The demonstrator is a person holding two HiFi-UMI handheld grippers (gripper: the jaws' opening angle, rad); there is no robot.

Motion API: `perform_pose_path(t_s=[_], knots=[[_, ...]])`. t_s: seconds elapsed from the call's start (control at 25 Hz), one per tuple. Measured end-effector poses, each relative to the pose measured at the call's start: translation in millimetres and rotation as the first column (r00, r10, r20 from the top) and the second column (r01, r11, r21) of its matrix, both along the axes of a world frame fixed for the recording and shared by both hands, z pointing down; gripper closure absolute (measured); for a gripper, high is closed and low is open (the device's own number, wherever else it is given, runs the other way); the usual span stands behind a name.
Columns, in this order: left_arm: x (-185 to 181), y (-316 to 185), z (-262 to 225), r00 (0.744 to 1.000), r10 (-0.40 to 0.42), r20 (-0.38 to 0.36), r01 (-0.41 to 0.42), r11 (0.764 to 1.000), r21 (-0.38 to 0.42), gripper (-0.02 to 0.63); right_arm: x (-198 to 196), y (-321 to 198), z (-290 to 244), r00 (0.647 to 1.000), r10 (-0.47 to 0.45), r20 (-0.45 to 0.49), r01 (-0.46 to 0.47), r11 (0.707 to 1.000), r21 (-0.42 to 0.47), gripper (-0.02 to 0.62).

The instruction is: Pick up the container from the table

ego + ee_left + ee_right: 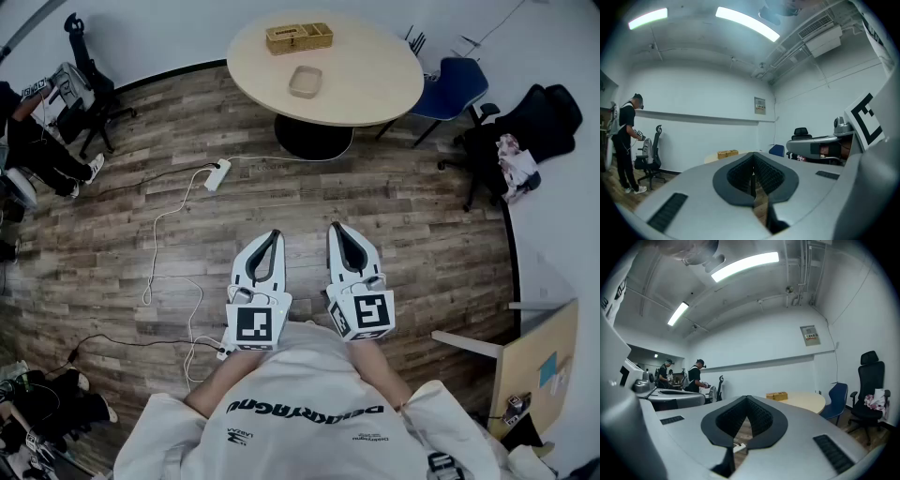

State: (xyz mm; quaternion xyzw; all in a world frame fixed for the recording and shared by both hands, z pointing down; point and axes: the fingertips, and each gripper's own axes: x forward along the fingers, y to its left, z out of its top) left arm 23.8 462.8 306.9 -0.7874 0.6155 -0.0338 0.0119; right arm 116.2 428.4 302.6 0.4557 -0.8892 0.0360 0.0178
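Observation:
A small beige square container [306, 82] sits on the round light table [375, 75], nearer the table's front edge. Behind it lies a woven tan box [298, 37], which also shows far off as the box [727, 153] in the left gripper view and the box [776, 396] in the right gripper view. My left gripper [274, 234] and right gripper [336, 228] are side by side close to my body, well short of the table, over the wooden floor. Both have their jaws shut, with nothing held.
A white power strip [217, 175] with a trailing cable lies on the floor between me and the table. A blue chair [457, 86] and a black chair [525, 127] stand at the right. A person [28, 141] and an office chair [89, 84] are at the far left.

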Motion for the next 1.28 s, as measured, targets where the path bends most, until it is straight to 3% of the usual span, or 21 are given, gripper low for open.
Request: perform_pose_path(t_s=[0.4, 0.52, 0.72, 0.88, 1.08, 1.28], knots=[[-22.4, -39.4, 5.3, 1.000, 0.021, 0.009, -0.021, 1.000, -0.024, 0.591, -9.1, -40.2, 12.1, 0.998, 0.040, 0.053, -0.038, 0.998, -0.050, 0.563], [-33.7, -51.3, 6.6, 0.999, 0.040, 0.013, -0.040, 0.999, 0.002, 0.591, -16.1, -51.5, 14.2, 0.997, 0.055, 0.056, -0.051, 0.997, -0.057, 0.563], [-47.9, -63.1, 12.1, 0.999, 0.049, -0.014, -0.050, 0.999, -0.021, 0.591, -34.6, -60.2, 16.4, 0.997, 0.074, 0.016, -0.073, 0.997, -0.015, 0.563], [-64.2, -79.1, 24.2, 0.998, 0.058, -0.002, -0.058, 0.998, -0.039, 0.591, -53.5, -74.4, 22.9, 0.998, 0.061, 0.000, -0.061, 0.997, -0.036, 0.563], [-74.8, -112.0, 38.1, 0.999, 0.044, -0.009, -0.045, 0.998, -0.045, 0.591, -75.6, -104.5, 26.8, 0.999, 0.014, -0.049, -0.014, 1.000, -0.002, 0.563], [-79.0, -172.1, 45.0, 0.998, 0.060, 0.005, -0.059, 0.997, -0.057, 0.591, -82.9, -164.6, 36.5, 1.000, 0.016, -0.019, -0.016, 1.000, -0.025, 0.563]])
